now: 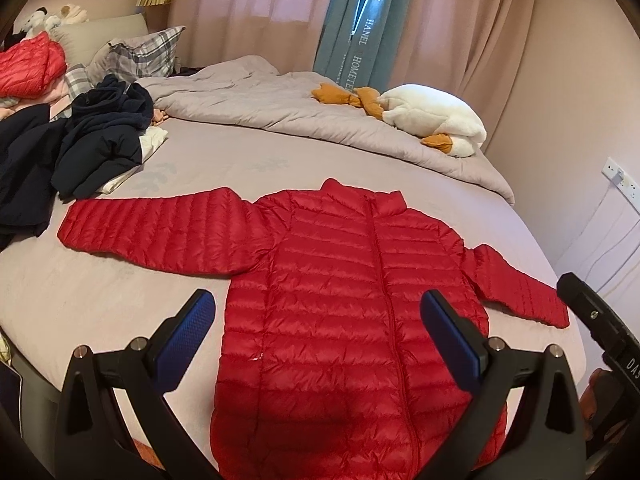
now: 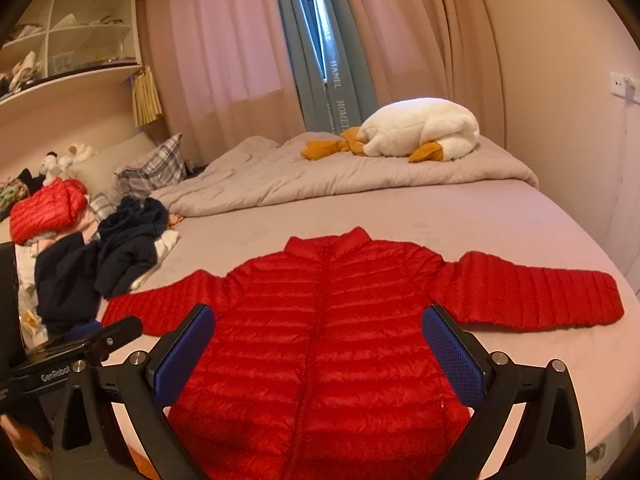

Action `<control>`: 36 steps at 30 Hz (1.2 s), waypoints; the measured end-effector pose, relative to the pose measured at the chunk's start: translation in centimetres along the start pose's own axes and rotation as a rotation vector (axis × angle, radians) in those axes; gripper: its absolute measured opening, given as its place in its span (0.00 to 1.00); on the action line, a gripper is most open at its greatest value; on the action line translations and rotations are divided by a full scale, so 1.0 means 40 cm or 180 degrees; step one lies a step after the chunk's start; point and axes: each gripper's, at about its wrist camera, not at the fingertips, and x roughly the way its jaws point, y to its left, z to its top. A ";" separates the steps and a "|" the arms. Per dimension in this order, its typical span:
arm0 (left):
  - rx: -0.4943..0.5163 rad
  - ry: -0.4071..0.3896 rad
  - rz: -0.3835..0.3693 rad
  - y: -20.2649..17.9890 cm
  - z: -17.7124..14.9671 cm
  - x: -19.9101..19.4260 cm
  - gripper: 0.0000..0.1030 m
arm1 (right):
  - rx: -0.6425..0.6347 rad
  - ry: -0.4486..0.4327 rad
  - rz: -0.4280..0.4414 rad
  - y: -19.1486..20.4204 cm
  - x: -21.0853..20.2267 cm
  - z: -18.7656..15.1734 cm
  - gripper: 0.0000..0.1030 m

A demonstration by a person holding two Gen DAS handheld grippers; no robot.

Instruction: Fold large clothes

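Hovering above the red jacket (image 1: 340,300); both jaws spread wide.

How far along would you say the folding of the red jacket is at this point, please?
Done: the red jacket lies flat on the bed, zipped, both sleeves spread out. In hand: nothing; the left gripper and right gripper are open above it. Left: folding both sleeves and the body.

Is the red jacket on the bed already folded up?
No, the red jacket lies flat on the bed with both sleeves spread out to the sides.
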 end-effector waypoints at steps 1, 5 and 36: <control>-0.0026 -0.0006 0.0006 0.005 0.001 -0.001 1.00 | -0.0005 -0.0003 0.0011 -0.002 0.000 0.002 1.00; -0.0107 -0.0037 -0.0013 0.015 -0.004 -0.008 1.00 | -0.0018 -0.0002 0.0051 -0.008 0.001 0.015 1.00; -0.0337 0.0021 -0.0204 0.093 0.011 -0.025 1.00 | 0.0121 0.0020 0.0092 -0.001 0.005 0.050 1.00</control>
